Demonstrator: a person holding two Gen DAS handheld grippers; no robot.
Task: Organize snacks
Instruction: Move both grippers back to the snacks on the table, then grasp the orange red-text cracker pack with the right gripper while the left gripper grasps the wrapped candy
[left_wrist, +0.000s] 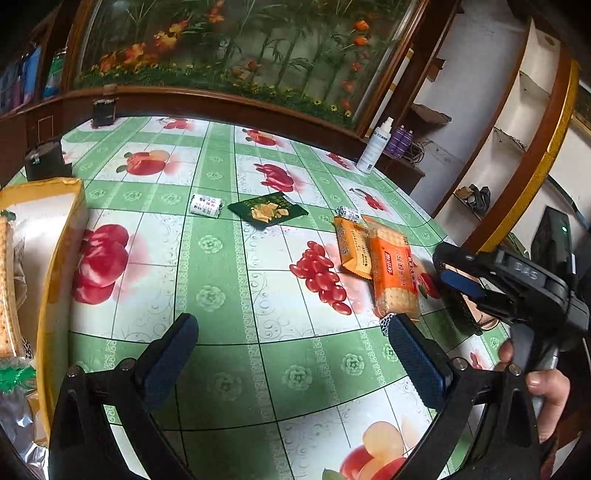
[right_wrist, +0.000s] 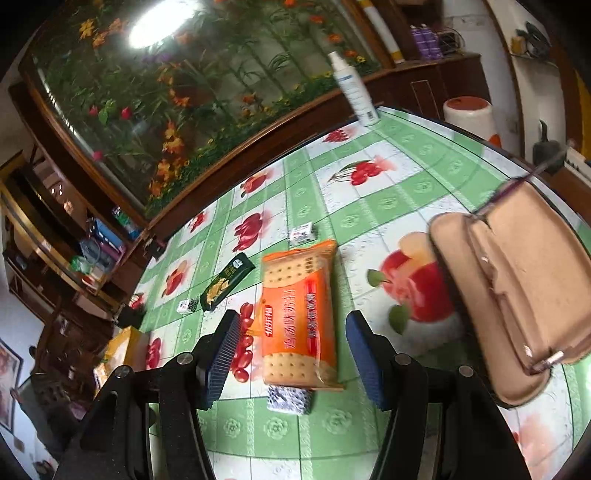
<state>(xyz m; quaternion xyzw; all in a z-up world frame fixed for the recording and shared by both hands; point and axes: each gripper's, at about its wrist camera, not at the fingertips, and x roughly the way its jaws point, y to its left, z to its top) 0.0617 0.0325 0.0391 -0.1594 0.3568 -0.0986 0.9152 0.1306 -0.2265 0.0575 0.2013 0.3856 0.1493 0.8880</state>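
Left tool: the black two-finger left tool (left_wrist: 293, 363) with blue pads hung released above bare tabletop, nothing between its fingers.
Right tool: the black blue-padded right tool (right_wrist: 291, 356) stood spread on either side of the orange cracker packet (right_wrist: 299, 317), pads clear of the wrapper; a small dotted sweet (right_wrist: 290, 400) lay just at its near end.
Tabletop: the green-and-white fruit-print tabletop (left_wrist: 221, 258) carried everything.
Cracker packets: at 2 o'clock of the left tool, the orange packet lay touching a second yellow-orange packet (left_wrist: 352, 245).
Box: a yellow cardboard box (left_wrist: 61, 258) holding snacks stood at 9 o'clock.
Farther snacks: a dark green flat chip sachet (left_wrist: 267, 210) and a white wrapped roll (left_wrist: 205, 205) lay at 12 o'clock.
Far edge: a white spray bottle (left_wrist: 375, 147) stood at 1 o'clock.
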